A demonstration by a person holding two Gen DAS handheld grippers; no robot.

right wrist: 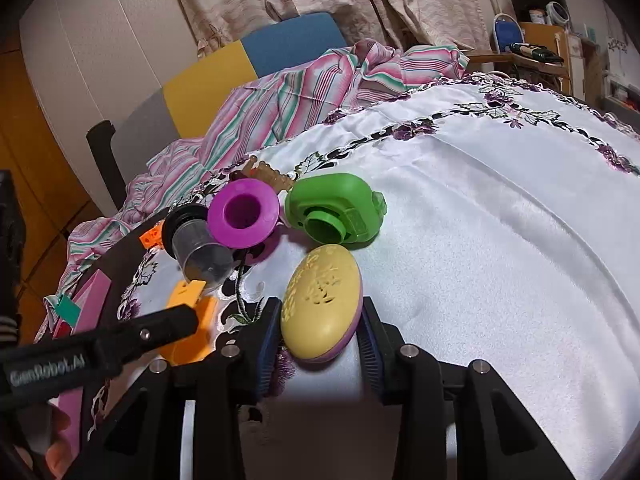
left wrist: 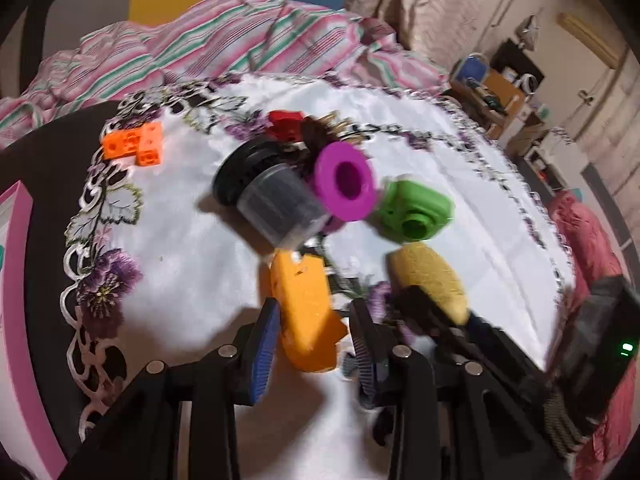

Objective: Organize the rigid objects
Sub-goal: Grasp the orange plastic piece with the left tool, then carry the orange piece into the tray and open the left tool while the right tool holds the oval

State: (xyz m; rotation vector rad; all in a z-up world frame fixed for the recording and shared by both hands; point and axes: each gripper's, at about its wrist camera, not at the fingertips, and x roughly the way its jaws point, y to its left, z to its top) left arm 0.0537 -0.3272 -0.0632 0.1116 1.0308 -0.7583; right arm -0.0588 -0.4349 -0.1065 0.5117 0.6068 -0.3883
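My left gripper (left wrist: pixel 316 312) is shut on a flat orange plastic piece (left wrist: pixel 304 304) lying low over the white embroidered tablecloth (left wrist: pixel 180 272); the picture is blurred. In the right wrist view one finger (right wrist: pixel 160 332) of the left gripper crosses that orange piece (right wrist: pixel 188 320). My right gripper (right wrist: pixel 320 308) is shut on a yellow egg-shaped case (right wrist: pixel 320 304) with a purple underside, both pads pressed against its sides. Just beyond lie a green part (right wrist: pixel 336 212), a purple flanged spool (right wrist: pixel 242 216) and a clear cup with a black lid (right wrist: pixel 200 248).
Orange blocks (left wrist: pixel 134 144) and a red piece (left wrist: pixel 286 124) sit farther back on the cloth, next to a brown comb-like thing (right wrist: pixel 272 172). A pink box (left wrist: pixel 16 280) stands at the left edge. Striped fabric (left wrist: pixel 224 40) is heaped behind the table.
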